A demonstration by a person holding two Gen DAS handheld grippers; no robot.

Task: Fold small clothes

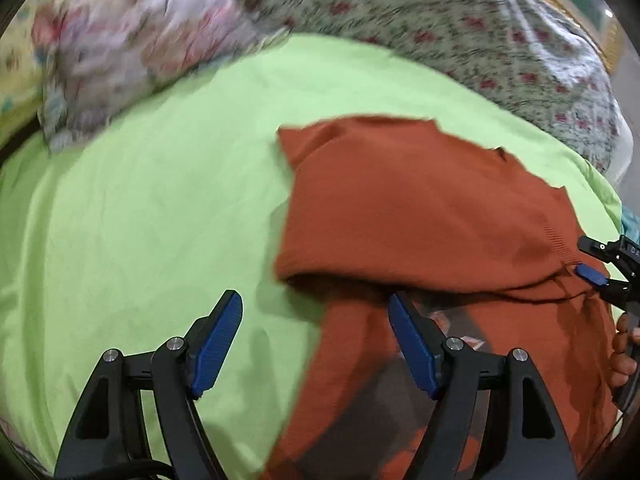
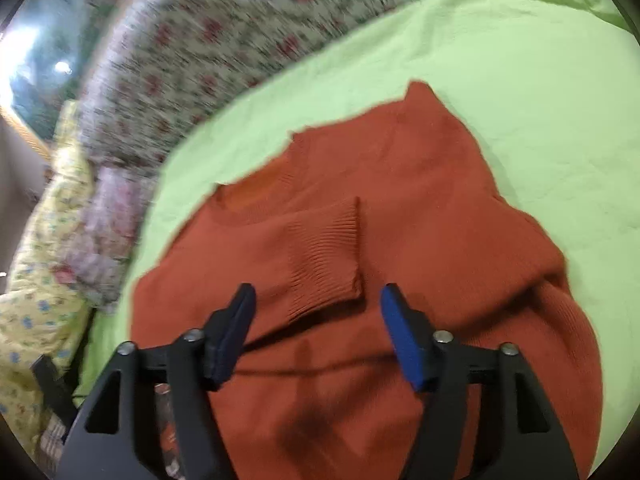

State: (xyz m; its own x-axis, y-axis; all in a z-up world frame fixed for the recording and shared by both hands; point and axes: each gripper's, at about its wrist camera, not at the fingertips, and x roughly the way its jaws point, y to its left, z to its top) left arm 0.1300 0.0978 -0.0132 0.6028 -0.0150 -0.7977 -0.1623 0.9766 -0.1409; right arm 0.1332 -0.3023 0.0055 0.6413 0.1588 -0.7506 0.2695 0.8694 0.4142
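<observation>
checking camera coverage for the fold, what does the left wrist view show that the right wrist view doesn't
Only the left wrist view shows the other, right hand-held gripper at the sweater's edge, with the person's fingers behind it, and the left hand-held gripper open, half over bare sheet.

Only the right wrist view shows the ribbed cuff folded over the sweater's body and the neckline, between the open fingers.

Both show the rust-orange sweater on the lime-green sheet, the floral bedspread and the pale clothes pile.

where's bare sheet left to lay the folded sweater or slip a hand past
The widest bare green sheet lies left of the orange sweater, bordered by the crumpled floral clothes at its far-left corner. A second patch lies right of the sweater in the right wrist view. That far-left corner is crowded.
</observation>
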